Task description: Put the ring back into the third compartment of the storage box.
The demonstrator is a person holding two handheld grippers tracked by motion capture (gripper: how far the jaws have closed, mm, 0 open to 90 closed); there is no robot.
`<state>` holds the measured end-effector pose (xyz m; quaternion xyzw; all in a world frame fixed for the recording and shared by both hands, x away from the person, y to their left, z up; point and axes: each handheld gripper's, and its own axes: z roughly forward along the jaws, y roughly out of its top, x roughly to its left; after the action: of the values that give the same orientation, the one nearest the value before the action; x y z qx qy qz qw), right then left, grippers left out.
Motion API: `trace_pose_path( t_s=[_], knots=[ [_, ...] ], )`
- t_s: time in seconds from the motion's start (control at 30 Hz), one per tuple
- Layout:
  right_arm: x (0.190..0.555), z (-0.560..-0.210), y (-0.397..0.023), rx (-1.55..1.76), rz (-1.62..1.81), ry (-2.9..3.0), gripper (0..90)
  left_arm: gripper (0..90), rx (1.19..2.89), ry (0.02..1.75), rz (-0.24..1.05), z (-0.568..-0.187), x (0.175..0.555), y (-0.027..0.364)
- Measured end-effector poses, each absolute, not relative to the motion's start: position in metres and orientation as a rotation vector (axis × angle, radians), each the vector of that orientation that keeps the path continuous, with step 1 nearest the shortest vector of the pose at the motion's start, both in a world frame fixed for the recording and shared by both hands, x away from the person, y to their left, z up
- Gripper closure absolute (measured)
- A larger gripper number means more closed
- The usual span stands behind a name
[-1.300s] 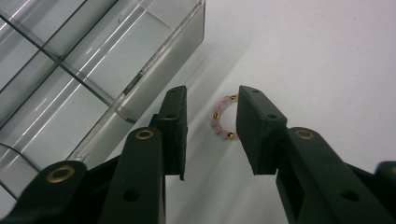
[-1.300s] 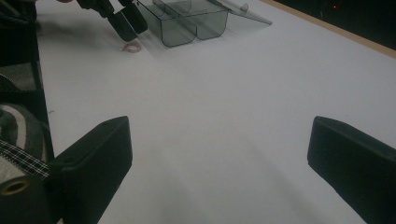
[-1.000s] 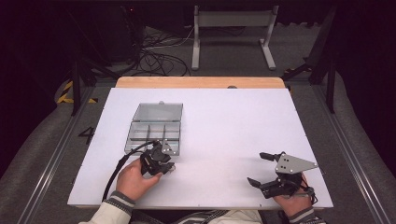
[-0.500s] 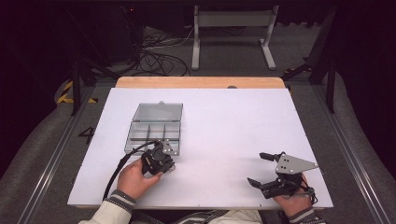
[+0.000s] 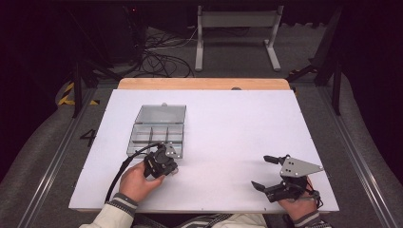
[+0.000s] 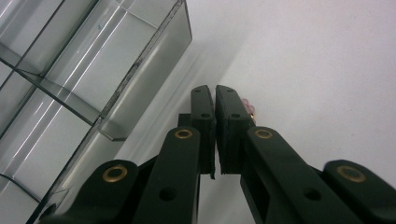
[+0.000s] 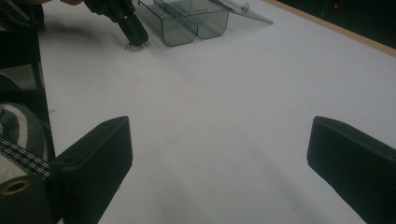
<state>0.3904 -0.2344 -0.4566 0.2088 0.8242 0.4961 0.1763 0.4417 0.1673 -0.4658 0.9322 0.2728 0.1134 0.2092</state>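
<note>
A clear plastic box (image 5: pixel 158 133) with its lid folded back lies on the white worktop (image 5: pixel 237 123), toward the left side, and its inner dividers split it into several compartments. The left gripper (image 5: pixel 167 164) sits just beside the near right corner of the box, held in the person's left hand (image 5: pixel 135 179), with its cable (image 5: pixel 121 168) curving away from the box toward the worktop's near edge. In the left gripper view its fingers (image 6: pixel 203 109) are almost fully closed, with only a thin slit between the pads, and their tips point down at the worktop next to the box wall (image 6: pixel 149 79). A small pink thing (image 6: pixel 247 106) peeks out from behind the right finger tip, touching or nearly touching it; whether the fingers pinch it cannot be told. The right gripper view shows the same small pinkish thing (image 7: pixel 132 46) lying on the worktop at the tip of the left gripper (image 7: pixel 133 32), just short of the box (image 7: pixel 191 23). The right gripper (image 5: pixel 265 172) rests well apart from the box, near the worktop's front right corner, held by the right hand (image 5: pixel 297 204). Its fingers (image 7: pixel 93 158) are spread wide open with bare worktop between them, holding nothing.
</note>
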Motion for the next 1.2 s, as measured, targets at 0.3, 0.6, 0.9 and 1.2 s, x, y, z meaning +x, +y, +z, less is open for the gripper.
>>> trace_pose_path(
  t_s=[0.3, 0.6, 0.9, 1.2],
  knots=[
    [0.391, -0.457, -0.234, 0.589, 1.404, 2.334, 7.4, 87.6, 2.561, 0.755, 0.347, -0.458, 0.437, 0.17],
    [0.39, -0.457, -0.234, 0.589, 1.406, 2.334, 7.4, 87.6, 2.468, 0.726, 0.408, -0.44, 0.428, 0.174],
    [0.39, -0.457, -0.234, 0.586, 1.403, 2.335, 7.4, 87.7, 2.408, 0.703, 0.437, -0.43, 0.422, 0.176],
    [0.39, -0.457, -0.234, 0.588, 1.401, 2.337, 7.4, 87.6, 2.388, 0.691, 0.457, -0.425, 0.419, 0.176]
  ],
)
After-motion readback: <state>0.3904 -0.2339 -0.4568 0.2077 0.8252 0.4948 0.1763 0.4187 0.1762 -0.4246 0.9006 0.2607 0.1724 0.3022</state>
